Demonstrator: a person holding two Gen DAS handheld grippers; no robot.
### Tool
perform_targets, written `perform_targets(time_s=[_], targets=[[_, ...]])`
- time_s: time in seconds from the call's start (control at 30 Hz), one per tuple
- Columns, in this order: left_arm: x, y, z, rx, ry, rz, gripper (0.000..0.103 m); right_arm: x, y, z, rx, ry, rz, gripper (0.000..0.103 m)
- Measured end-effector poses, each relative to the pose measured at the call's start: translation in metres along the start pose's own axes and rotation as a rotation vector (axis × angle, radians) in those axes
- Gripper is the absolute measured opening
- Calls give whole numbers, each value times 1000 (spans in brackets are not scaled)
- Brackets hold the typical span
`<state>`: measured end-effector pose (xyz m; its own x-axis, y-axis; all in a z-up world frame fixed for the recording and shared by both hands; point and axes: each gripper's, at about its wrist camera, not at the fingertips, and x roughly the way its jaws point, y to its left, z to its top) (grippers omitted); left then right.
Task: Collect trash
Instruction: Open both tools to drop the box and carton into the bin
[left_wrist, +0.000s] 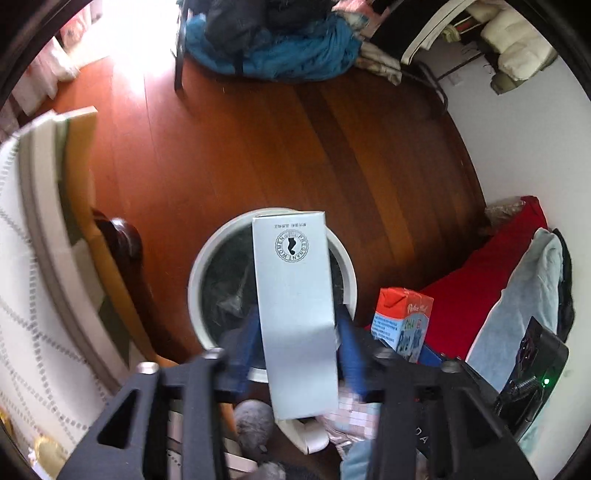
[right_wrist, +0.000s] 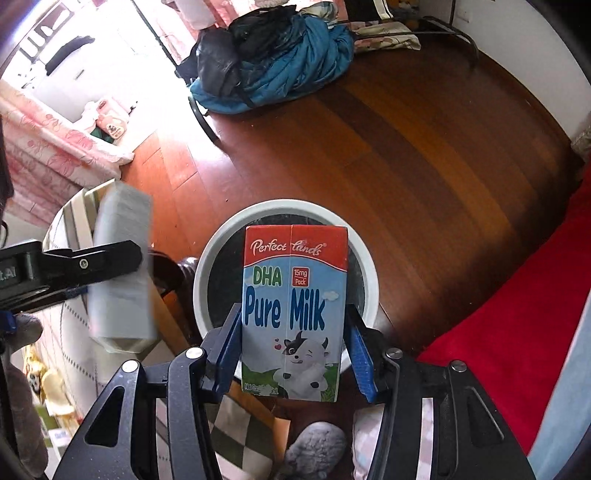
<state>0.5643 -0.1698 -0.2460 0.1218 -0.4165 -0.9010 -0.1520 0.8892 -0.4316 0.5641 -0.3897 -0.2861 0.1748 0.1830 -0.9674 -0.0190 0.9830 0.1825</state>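
- Below both grippers: red-brown wood floor (right_wrist: 424, 155), with a blue-and-black clothes pile (right_wrist: 273, 62) at the far end in both views.
- White round trash bin (left_wrist: 207, 266) with a dark liner sits on the floor, directly under both held items. Liner contents hard to make out.
- Red blanket (right_wrist: 517, 302) at right in both views; the right wrist view cuts it off at the frame edge.
- Left gripper (left_wrist: 297, 339): blue fingers clamped on the sides of a tall grey box (left_wrist: 295, 295), held over the bin. Round stamp reads "PREGNANT WOMEN"; the small line above it is upside down and unreadable.
- Only the right wrist view shows that box from the side, blurred, at frame left.
- Right gripper (right_wrist: 293, 332): fingers clamped on a milk carton (right_wrist: 295, 314), over the bin opening. Label: "Perfect Lands", "DHA", "15mg Pack", "Pure Milk", cartoon cow. Bottom "Net Content" line partly hidden.
- Left wrist view shows only the carton's upper corner, print blurred.
- Grey fuzzy slipper (right_wrist: 314, 450) under the grippers, cut off in both views.
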Motion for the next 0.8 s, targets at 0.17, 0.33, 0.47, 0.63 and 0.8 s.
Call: perform_targets(time_s=[0.17,0.33,0.47,0.63,0.8], targets=[[-4,15,-2,-59,-24,-5,103,18,-8,6,44,28,-12,103],[-16,9,-24,7,-108,178,103,20,-5,-3,8,37,-96,103],[-28,1,-51,62,-169,303,103,10,2,-17,-7,36,-104,103],[-55,-9,-85,97,-234,368,103,-17,11,-38,-23,10,-125,103],[-78,-22,-110,129,-286,406,103,-57,18,-61,-33,-39,-146,103]])
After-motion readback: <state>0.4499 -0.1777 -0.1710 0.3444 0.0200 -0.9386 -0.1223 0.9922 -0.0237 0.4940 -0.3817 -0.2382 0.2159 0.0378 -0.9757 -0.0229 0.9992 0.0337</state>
